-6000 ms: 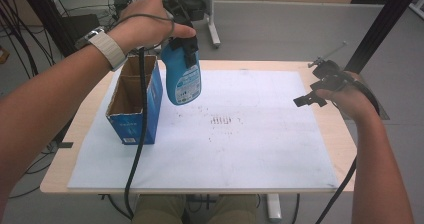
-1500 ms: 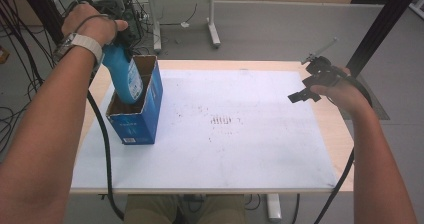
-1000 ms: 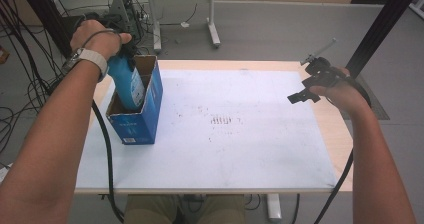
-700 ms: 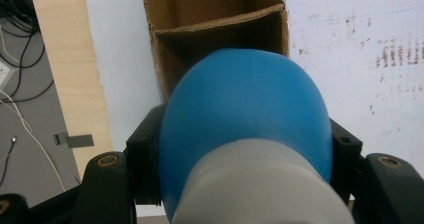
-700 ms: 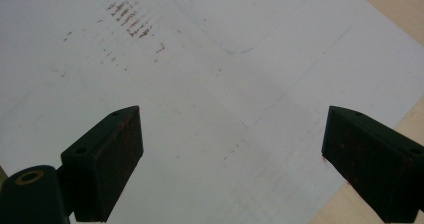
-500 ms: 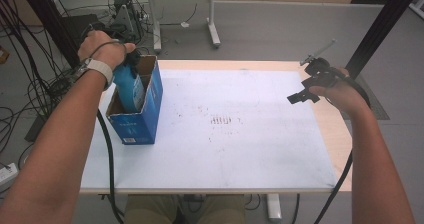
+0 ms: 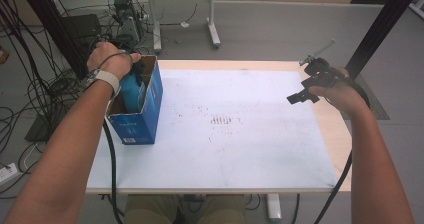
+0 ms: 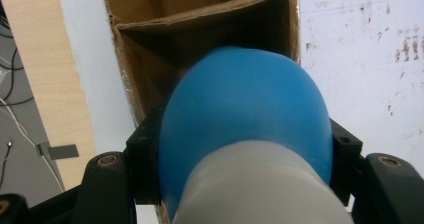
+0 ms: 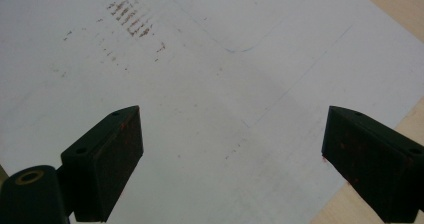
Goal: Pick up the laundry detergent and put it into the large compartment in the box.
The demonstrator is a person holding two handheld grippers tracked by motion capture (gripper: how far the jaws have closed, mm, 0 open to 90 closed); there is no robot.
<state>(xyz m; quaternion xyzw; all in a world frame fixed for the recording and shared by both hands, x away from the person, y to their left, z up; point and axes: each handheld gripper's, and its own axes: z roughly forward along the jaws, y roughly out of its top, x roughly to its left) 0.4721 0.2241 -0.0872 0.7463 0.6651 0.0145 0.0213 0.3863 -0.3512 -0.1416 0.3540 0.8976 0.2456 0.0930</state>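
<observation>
Most of the job looks done from where I stand: the blue bottle [image 7: 131, 91] is already partway down inside the open cardboard box [image 7: 142, 118], its pale cap end [image 8: 260, 186] toward the left tongs [image 7: 134, 69], which are clamped on its body, one black jaw on either side. In the left gripper view the bottle's rounded blue shoulder points straight into the brown interior of the box. What is left, as I judge it, is to lower the bottle the rest of the way to the box floor, let go and lift the hand [image 7: 111, 60] clear.

The right tongs [image 7: 306, 90] hang idle over the counter's edge at about three o'clock, jaws wide apart with nothing between them; the right gripper view looks down on bare white sheet between the two pads.

The box stands upright at roughly nine o'clock on the counter [image 7: 332, 134], a light wooden top almost wholly covered by a white sheet [image 7: 240, 154] with a patch of small brown marks [image 7: 220, 120] near its middle and faint pen lines elsewhere. Around it lies a grey floor; cables [image 7: 35, 91] tangle at ten o'clock, another desk's legs [image 7: 212, 26] stand at twelve, and a dark frame post [image 7: 380, 24] slants down at two o'clock.
</observation>
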